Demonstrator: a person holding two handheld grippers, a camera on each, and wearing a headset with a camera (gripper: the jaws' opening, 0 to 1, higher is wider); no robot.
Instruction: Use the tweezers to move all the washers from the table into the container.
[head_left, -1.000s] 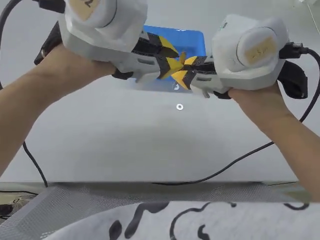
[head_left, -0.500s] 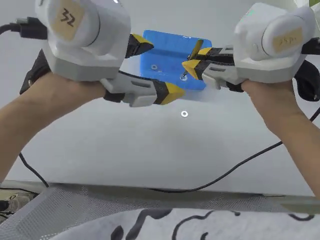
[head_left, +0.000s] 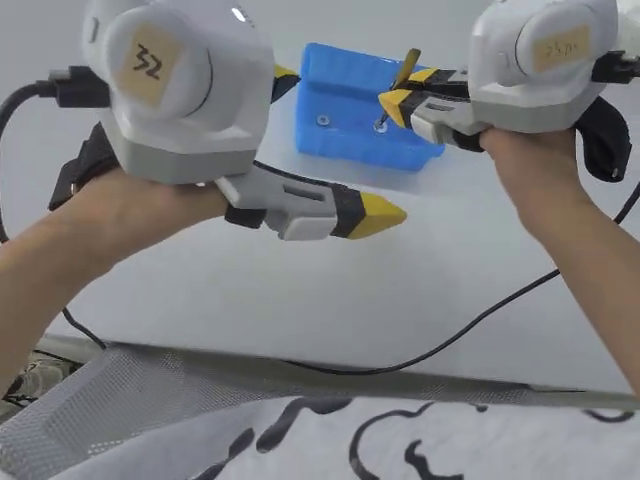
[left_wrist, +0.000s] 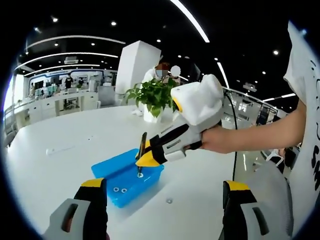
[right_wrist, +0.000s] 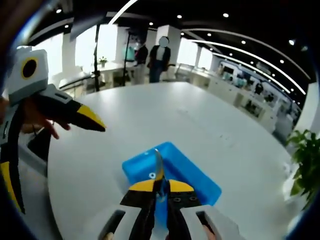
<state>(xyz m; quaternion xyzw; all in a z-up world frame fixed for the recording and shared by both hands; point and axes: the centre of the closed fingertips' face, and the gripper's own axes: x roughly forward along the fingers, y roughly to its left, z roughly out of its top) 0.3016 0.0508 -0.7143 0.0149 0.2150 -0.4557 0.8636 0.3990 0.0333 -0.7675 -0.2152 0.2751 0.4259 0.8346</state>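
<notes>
Washers (left_wrist: 116, 189) gather in the container (head_left: 360, 152) as the tweezers (head_left: 408, 65) reach in

We see the right gripper (head_left: 398, 100) clenched on the tweezers, whose tip now stands down inside the blue container, close to its floor. 1 second ago both grippers were bunched together in front of the container. Since then the right one has carried the tweezers over the rim and lowered them. The left gripper (left_wrist: 163, 184) has let go and drawn off toward us, and its jaws are now spread wide and hold nothing.

In the head view 1 washer lies on the container floor near the tip, and the left gripper view shows 2 there. We cannot tell whether the tweezers still pinch a washer at the tip, as it is too small to make out. We judge this to be the drop-off of 1 carry, not the end of the task. The left gripper view shows a loose washer (left_wrist: 169, 201) on the table (head_left: 300, 300), near the container's front wall, so at least 1 more pick appears to remain
</notes>
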